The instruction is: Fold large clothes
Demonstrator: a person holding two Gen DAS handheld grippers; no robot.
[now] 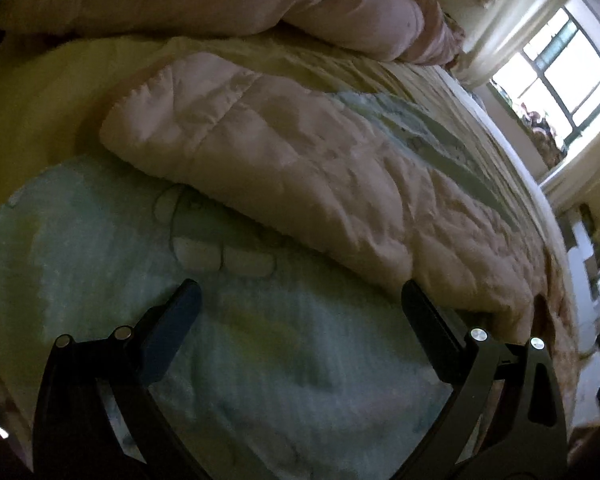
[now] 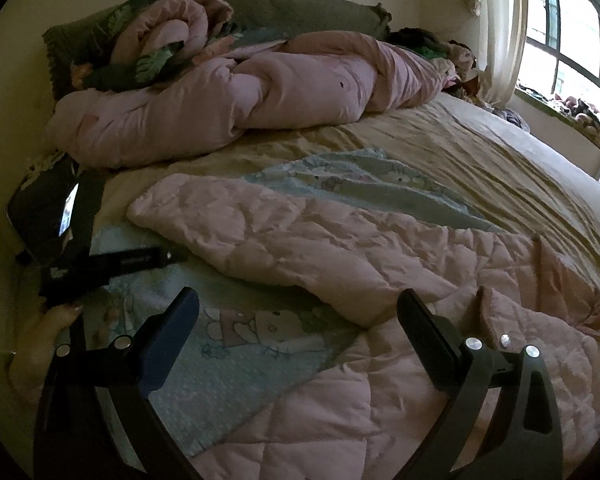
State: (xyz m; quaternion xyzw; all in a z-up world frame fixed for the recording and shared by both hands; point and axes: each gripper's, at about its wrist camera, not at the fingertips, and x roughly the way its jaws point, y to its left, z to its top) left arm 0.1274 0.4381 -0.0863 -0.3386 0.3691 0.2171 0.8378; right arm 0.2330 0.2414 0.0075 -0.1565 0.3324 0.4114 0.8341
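Across the bed (image 2: 480, 148), which fills both views, I see the piece I am folding: a pink quilted blanket (image 2: 340, 248) with a pale blue cartoon-print underside (image 2: 236, 344). It lies spread over the tan sheet, one pink flap already turned over onto the blue face, so I judge one fold is made and the rest is still to do; the near edge by my right side lies rumpled and unaligned.

Behind it, against the headboard, a bulky pink duvet (image 2: 228, 108) sits heaped with a dark leaf-print cover (image 2: 112, 60) and a grey pillow (image 2: 312, 12). I judge that pile limits how far I can lay the blanket out toward the head of the bed. A window (image 2: 568, 36) lights the far corner.

My left tool (image 1: 300, 304) hovers over the blue face beside the pink flap, its jaws apart and nothing between them. My right tool (image 2: 298, 308) is likewise spread wide and empty, poised above the flap's lower edge. From the right view I can see the left tool's black body low over the blanket's left edge.
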